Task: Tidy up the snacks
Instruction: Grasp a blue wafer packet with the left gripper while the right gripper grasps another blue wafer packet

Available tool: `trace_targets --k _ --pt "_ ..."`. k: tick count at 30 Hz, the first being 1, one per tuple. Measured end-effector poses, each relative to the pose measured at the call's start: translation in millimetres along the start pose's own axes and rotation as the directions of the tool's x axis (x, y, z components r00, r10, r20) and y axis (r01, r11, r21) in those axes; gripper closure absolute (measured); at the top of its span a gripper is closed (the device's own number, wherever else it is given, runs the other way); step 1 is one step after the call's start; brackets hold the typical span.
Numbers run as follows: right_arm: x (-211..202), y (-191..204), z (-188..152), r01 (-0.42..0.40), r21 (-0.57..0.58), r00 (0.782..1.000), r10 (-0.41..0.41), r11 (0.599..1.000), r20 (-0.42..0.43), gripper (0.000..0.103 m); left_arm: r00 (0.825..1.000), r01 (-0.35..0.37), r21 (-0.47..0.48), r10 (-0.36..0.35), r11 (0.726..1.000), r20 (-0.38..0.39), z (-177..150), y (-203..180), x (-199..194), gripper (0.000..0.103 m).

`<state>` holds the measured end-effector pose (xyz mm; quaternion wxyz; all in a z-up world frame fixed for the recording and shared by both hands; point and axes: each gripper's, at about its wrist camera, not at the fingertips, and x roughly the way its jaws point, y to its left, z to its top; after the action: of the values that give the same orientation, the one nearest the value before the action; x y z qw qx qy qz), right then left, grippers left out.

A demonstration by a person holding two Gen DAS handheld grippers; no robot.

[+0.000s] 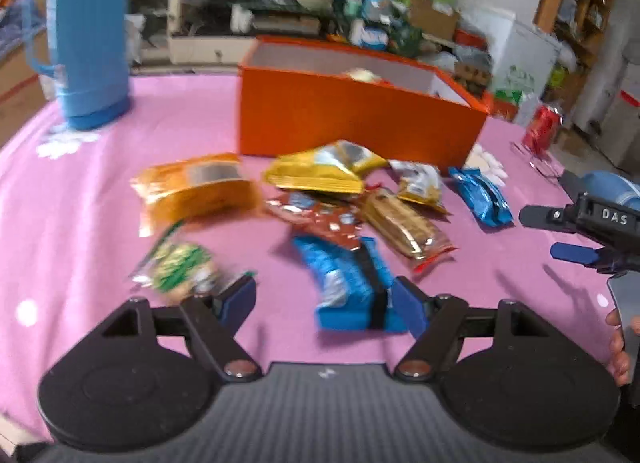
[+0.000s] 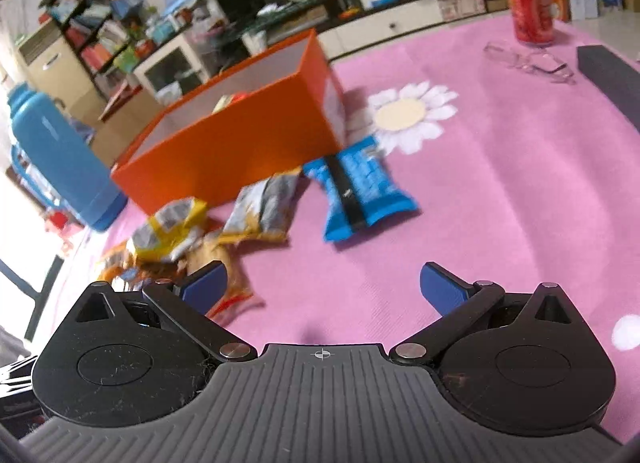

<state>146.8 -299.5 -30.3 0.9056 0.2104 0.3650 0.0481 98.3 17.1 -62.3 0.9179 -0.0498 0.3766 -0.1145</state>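
While an orange box (image 1: 352, 115) sits open on the pink cloth (image 1: 80, 203) with only a piece or two showing inside, most of the snacks (image 1: 320, 199) lie loose in front of it, so the sorting looks barely begun. Largest to smallest, they are an orange bag (image 1: 196, 187), a yellow bag (image 1: 320, 169), blue packs and small wrappers. The left gripper (image 1: 324, 299) hangs spread over one blue pack (image 1: 344, 283), not gripping it, and the right gripper (image 2: 324, 287) is spread wide and empty.
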Motion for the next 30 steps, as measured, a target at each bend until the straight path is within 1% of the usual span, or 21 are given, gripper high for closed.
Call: trace_targets --k 2,4,5,6,7,9,14,17,18,20,22,24,26,28,30 --pt "1.4 -8.6 4.1 0.002 0.042 1.0 -0.002 0.999 0.009 0.013 1.0 0.012 0.015 -0.012 1.0 -0.026 4.5 -8.9 17.1 0.029" --pt "6.4 -12.7 7.3 -0.001 0.075 1.0 0.001 0.997 -0.005 0.013 0.998 -0.024 0.032 0.025 0.999 -0.05 4.9 -17.2 33.5 0.029" --pt "7.4 -14.2 8.9 -0.007 0.081 1.0 0.008 0.997 -0.008 0.013 0.999 -0.032 0.034 0.033 0.999 -0.042 4.6 -19.5 38.6 0.031" --pt "8.5 -13.1 8.9 -0.013 0.079 1.0 0.014 0.997 -0.012 0.013 0.999 -0.023 0.025 0.024 0.999 -0.042 4.1 -20.8 42.0 0.042" --pt "8.7 -12.4 9.9 -0.014 0.073 1.0 0.015 0.997 -0.016 0.013 0.998 0.007 0.003 -0.007 1.0 -0.061 3.2 -21.3 44.7 0.049" --pt "8.8 -9.3 11.3 -0.016 0.059 1.0 0.017 0.998 -0.018 0.013 0.995 0.057 -0.03 -0.059 0.998 -0.074 -2.2 -24.2 43.1 0.049" --pt "9.4 -12.4 12.5 -0.018 0.081 0.999 0.021 0.997 -0.027 0.013 0.988 0.121 0.002 -0.12 0.993 -0.093 -25.5 -48.8 26.2 0.049" --pt "9.2 -10.8 11.9 -0.018 0.072 0.999 0.02 0.997 -0.029 0.013 0.979 0.174 0.014 -0.171 0.985 -0.106 -29.3 -66.1 27.3 0.049" --pt "9.5 -9.7 11.5 -0.015 0.062 0.999 0.017 0.998 -0.029 0.013 0.979 0.178 0.036 -0.173 0.983 -0.111 -29.5 -73.5 28.4 0.049" --pt "11.4 -6.8 10.4 0.005 0.034 0.999 -0.003 0.999 -0.034 0.013 0.98 0.173 0.058 -0.166 0.983 -0.109 -29.6 -80.6 30.3 0.048" --pt "14.9 -5.4 9.2 0.03 0.006 0.999 -0.03 1.0 -0.038 0.013 0.98 0.171 0.049 -0.165 0.984 -0.106 -29.6 -78.2 30.5 0.046" --pt "19.6 -5.2 8.6 0.062 -0.014 0.997 -0.063 0.998 -0.038 0.013 0.98 0.174 0.018 -0.171 0.985 -0.097 -27.2 -65.7 23.7 0.041" --pt "25.0 -7.3 8.2 0.087 -0.023 0.995 -0.088 0.996 -0.054 0.013 0.984 0.163 0.006 -0.162 0.987 -0.072 -25.1 -51.3 11.8 0.038" --pt "24.8 -5.7 7.3 0.074 -0.03 0.996 -0.076 0.997 -0.055 0.013 0.991 0.128 0.009 -0.127 0.992 -0.038 -21.3 -35.2 -2.9 0.037" --pt "23.8 -0.8 6.1 0.05 -0.05 0.997 -0.053 0.998 -0.056 0.013 0.998 0.067 0.013 -0.067 0.998 0.019 -13.5 -16.2 -17.2 0.033"
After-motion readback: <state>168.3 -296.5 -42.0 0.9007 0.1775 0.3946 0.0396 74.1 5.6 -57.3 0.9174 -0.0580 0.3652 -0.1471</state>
